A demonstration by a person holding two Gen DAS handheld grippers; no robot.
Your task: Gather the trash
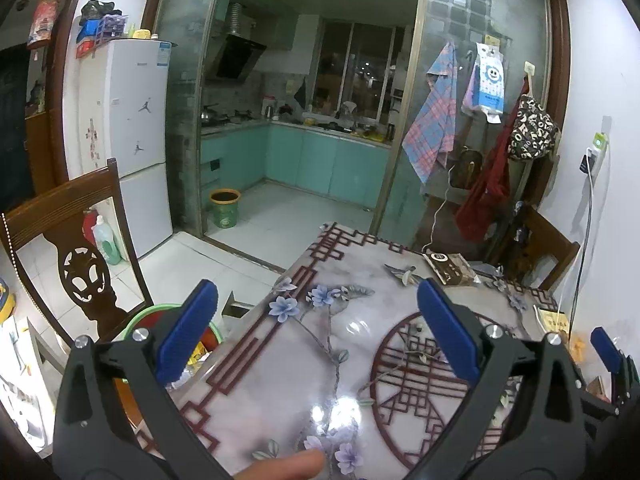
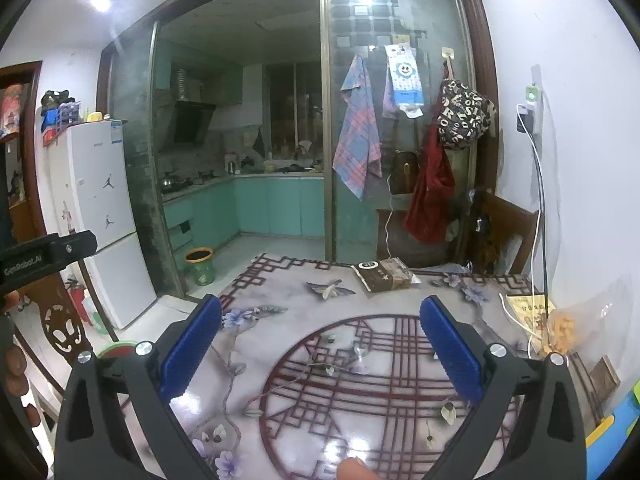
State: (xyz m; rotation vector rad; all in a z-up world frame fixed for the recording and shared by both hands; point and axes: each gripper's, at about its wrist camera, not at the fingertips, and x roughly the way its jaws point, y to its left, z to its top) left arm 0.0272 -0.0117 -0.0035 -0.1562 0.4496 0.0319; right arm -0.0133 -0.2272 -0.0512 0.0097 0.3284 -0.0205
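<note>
A brown snack packet lies at the far side of the patterned table; it also shows in the right wrist view. Small seed shells are scattered on the tabletop. A green-rimmed bin with rubbish in it stands on the floor left of the table. My left gripper is open and empty above the table's near left part. My right gripper is open and empty above the table's middle. Its blue finger tip shows at the right edge of the left wrist view.
A wooden chair stands left of the table, another chair at the far right. A bag of orange snacks, a yellow booklet and a white cable lie by the right wall. A green waste basket stands in the kitchen doorway.
</note>
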